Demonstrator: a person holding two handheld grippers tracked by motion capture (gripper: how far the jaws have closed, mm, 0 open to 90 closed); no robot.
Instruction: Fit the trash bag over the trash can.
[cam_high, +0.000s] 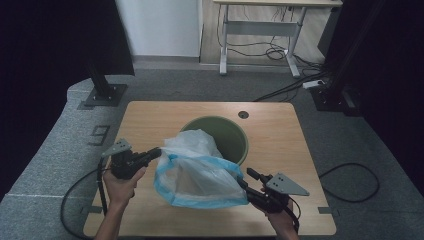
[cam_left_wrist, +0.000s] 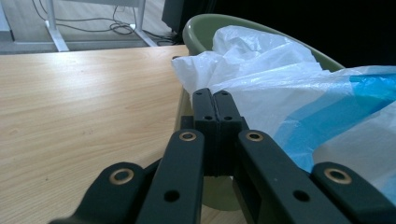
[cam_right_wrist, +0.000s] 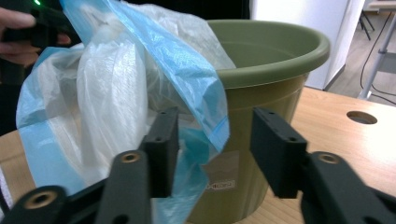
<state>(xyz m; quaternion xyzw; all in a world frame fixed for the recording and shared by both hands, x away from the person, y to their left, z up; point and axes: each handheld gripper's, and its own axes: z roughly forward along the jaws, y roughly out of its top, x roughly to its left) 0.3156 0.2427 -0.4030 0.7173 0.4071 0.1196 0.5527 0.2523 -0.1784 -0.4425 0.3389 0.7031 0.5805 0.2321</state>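
Observation:
An olive-green pot (cam_high: 237, 134) stands at the middle of the wooden table (cam_high: 150, 120). A clear plastic bag with a blue rim (cam_high: 200, 175) hangs open against the pot's near side, and its crumpled white top lies over the pot's rim. My left gripper (cam_high: 151, 155) is shut on the bag's left edge; its jaws (cam_left_wrist: 215, 100) are pressed together against the white plastic (cam_left_wrist: 280, 84), with the pot (cam_left_wrist: 201, 28) behind. My right gripper (cam_high: 247, 179) is open at the bag's right side. The bag's blue rim (cam_right_wrist: 205, 102) hangs between its spread jaws (cam_right_wrist: 217, 144), in front of the pot (cam_right_wrist: 271, 60).
A round cable hole (cam_high: 243, 114) sits in the table behind the pot. Black stands rise at the far left (cam_high: 105, 90) and far right (cam_high: 332, 95) on grey carpet. A white desk (cam_high: 260, 25) with cables stands at the back. The other hand (cam_right_wrist: 18, 28) appears in the right gripper view.

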